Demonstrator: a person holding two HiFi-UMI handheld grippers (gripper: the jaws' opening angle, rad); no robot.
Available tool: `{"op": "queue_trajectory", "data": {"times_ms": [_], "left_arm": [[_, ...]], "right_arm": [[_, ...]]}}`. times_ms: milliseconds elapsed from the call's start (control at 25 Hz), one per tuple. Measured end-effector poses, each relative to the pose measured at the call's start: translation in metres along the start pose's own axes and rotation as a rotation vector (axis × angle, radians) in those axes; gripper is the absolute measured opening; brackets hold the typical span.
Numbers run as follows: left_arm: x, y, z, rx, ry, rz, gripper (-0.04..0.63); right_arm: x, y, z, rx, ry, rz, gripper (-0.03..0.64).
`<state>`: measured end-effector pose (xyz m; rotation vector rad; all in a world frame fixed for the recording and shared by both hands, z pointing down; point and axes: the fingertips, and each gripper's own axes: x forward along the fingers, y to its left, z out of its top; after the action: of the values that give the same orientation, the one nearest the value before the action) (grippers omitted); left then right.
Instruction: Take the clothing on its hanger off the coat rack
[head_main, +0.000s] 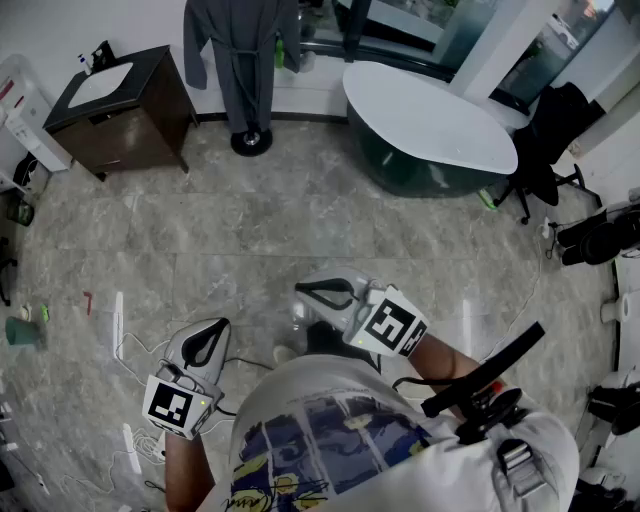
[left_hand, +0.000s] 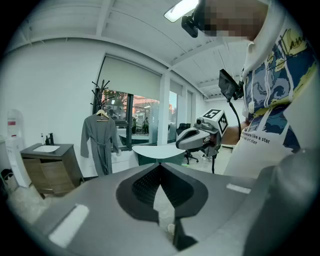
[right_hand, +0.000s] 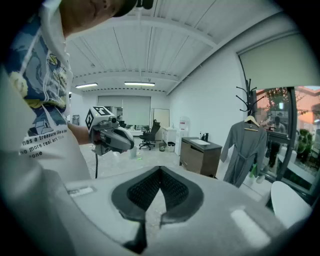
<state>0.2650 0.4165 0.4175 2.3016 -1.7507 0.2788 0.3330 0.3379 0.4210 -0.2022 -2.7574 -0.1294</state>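
A grey robe (head_main: 240, 50) hangs on a wooden hanger from a black coat rack (head_main: 251, 140) at the far side of the room. The left gripper view shows the robe (left_hand: 101, 142) far off to the left, under the rack's top (left_hand: 100, 90). In the right gripper view the robe (right_hand: 246, 152) hangs at the right on its hanger (right_hand: 251, 120). My left gripper (head_main: 203, 345) is held low near my body, shut and empty. My right gripper (head_main: 322, 294) is also shut and empty, well short of the rack. Each gripper appears in the other's view.
A dark wooden vanity with a white basin (head_main: 115, 105) stands left of the rack. A white oval table (head_main: 425, 120) and a black office chair (head_main: 550, 140) are to the right. Cables and small items (head_main: 25, 330) lie on the floor at the left.
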Motion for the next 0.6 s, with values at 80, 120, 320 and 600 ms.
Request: {"op": "queue_trajectory", "data": {"times_ms": [80,120,320,600], "left_arm": [[-0.002,0.008,-0.002,0.012,0.009,-0.001,0.003],[-0.003,0.012,-0.003,0.014,0.011,0.003,0.003],[0.001,0.034,-0.003,-0.019,-0.021,0.034,0.003],[0.027,0.073,-0.007,-0.036,-0.01,0.036,0.003]], "right_arm": [[0.003,-0.001,0.0,0.005,0.008,-0.013,0.0],[0.005,-0.001,0.0,0.005,0.012,-0.018,0.002],[0.009,-0.01,-0.006,0.005,0.037,-0.024,0.001],[0.046,-0.058,-0.005,0.022,0.063,-0.007,0.002]]}}
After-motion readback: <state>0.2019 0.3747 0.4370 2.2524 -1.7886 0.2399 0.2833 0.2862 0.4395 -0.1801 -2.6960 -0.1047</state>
